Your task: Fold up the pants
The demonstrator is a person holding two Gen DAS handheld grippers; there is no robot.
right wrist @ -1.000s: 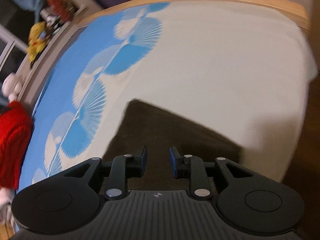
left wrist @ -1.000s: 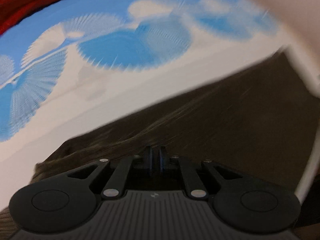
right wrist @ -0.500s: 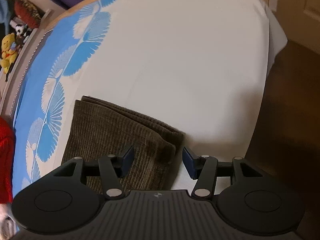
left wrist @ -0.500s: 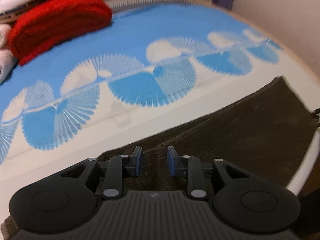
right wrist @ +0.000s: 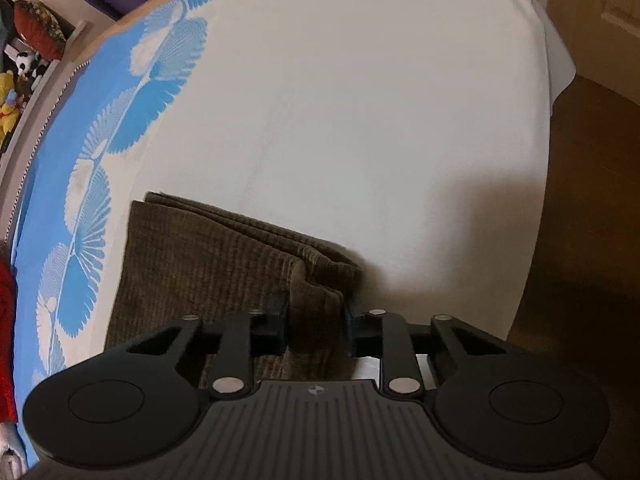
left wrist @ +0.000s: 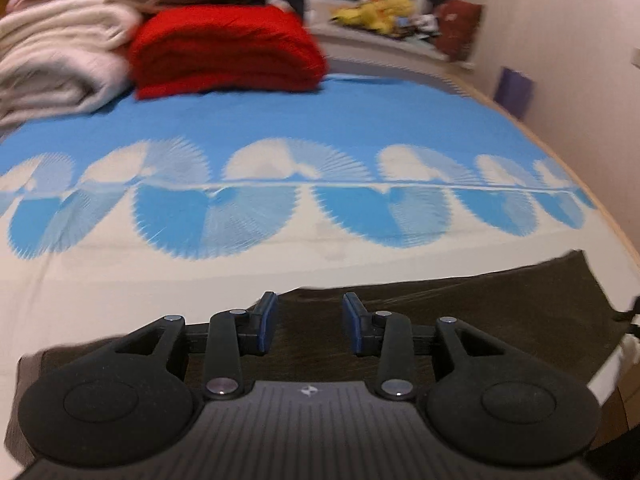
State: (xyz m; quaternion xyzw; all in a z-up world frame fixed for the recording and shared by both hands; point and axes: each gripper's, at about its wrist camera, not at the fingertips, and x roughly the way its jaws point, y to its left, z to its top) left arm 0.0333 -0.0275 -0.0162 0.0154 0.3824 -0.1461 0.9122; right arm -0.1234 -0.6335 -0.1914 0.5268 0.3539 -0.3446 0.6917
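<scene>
Brown corduroy pants point(right wrist: 200, 264) lie folded in layers on the bed, near its white front part. My right gripper point(right wrist: 316, 316) points down at their near right corner; its jaws are closing, and a bunch of the folded fabric fills the gap between the pads. In the left wrist view the pants point(left wrist: 500, 308) stretch as a dark band across the lower right. My left gripper point(left wrist: 310, 320) hovers above their left end with jaws opening and nothing between its blue pads.
The bed sheet point(left wrist: 320, 120) is blue with white fan shapes, then plain white point(right wrist: 360, 120). A folded red blanket point(left wrist: 224, 48) and cream blankets point(left wrist: 52, 60) are stacked at the far end. Soft toys point(left wrist: 376, 10) sit on a ledge. Brown floor point(right wrist: 580, 240) lies beyond the bed's right edge.
My left gripper went from shut low on the pants to parted, and rose away from them. My right gripper widened, came down over the folded corner and narrowed onto it.
</scene>
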